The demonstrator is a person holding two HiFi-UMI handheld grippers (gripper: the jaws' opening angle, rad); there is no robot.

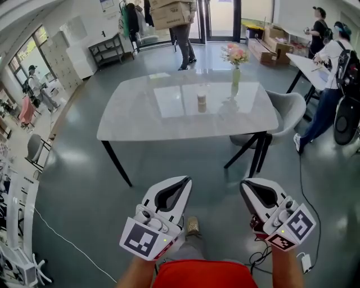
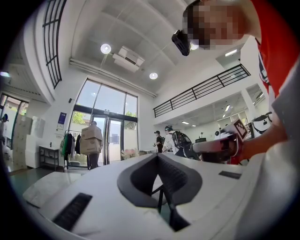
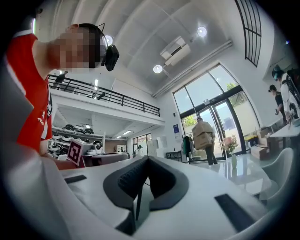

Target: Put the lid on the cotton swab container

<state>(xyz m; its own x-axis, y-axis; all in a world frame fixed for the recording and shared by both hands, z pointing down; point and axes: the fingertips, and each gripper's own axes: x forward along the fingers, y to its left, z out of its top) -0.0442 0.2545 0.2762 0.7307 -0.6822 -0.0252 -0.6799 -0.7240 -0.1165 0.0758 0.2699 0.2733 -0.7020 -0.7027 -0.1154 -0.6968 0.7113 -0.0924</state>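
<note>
A small cylindrical cotton swab container (image 1: 201,102) stands upright near the middle of the pale marble table (image 1: 140,121). No separate lid can be made out at this distance. Both grippers hang well short of the table, close to my body and above the floor. The left gripper (image 1: 187,180) is shut with nothing between its jaws, and in its own view the jaws (image 2: 157,156) point up toward the hall. The right gripper (image 1: 243,184) is shut and empty too, its closed jaws (image 3: 146,158) also aimed upward. Each gripper view shows the other gripper (image 2: 220,145) (image 3: 89,157) beside it.
A vase of pink flowers (image 1: 235,62) stands at the table's far right. A grey chair (image 1: 292,112) sits at the right end. People stand at another table (image 1: 306,64) on the right, and a person carries boxes (image 1: 171,14) by the doors. Cables (image 1: 306,261) trail on the floor.
</note>
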